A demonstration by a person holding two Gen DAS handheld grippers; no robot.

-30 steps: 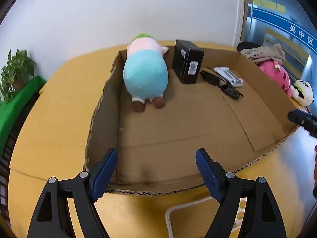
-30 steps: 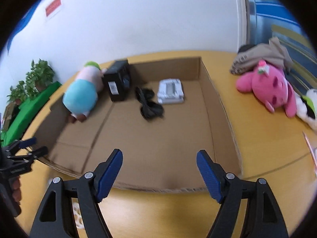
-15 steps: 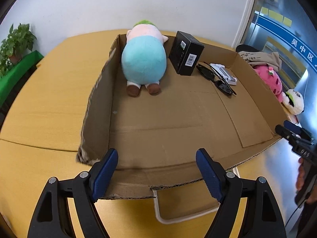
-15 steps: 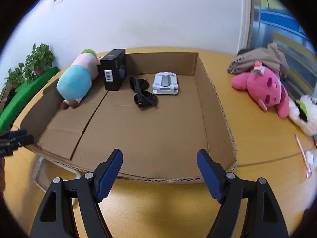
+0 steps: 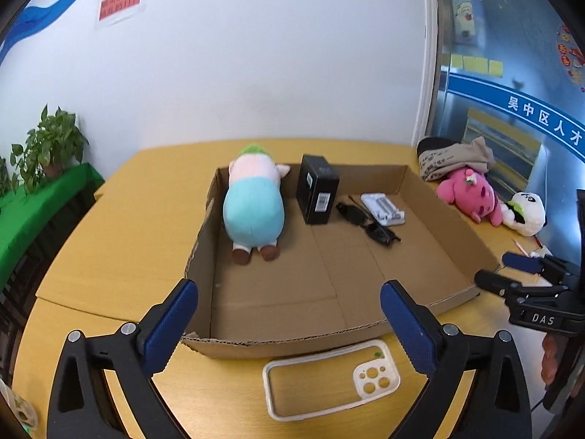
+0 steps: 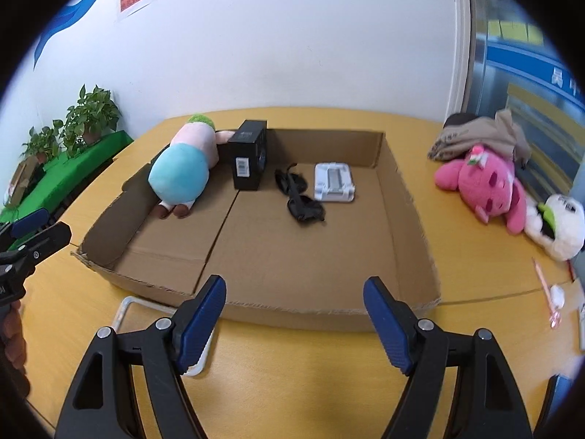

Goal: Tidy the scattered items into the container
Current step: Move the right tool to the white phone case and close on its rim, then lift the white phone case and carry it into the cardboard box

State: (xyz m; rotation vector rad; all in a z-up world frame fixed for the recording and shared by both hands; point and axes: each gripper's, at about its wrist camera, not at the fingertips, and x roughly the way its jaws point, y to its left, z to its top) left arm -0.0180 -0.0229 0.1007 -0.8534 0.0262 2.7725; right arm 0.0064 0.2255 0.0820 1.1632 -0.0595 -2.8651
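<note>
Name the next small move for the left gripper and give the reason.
Probably lower the left gripper onto the clear phone case. It lies on the table just outside the cardboard box's near wall, directly under the open, empty jaws, which have just widened.

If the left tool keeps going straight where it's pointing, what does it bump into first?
Probably the cardboard box. The left tool is open and empty, aimed down over the box's near wall, so it would likely meet that wall or the bare floor behind it. The blue plush toy lies further in. Depth is hard to judge.
</note>
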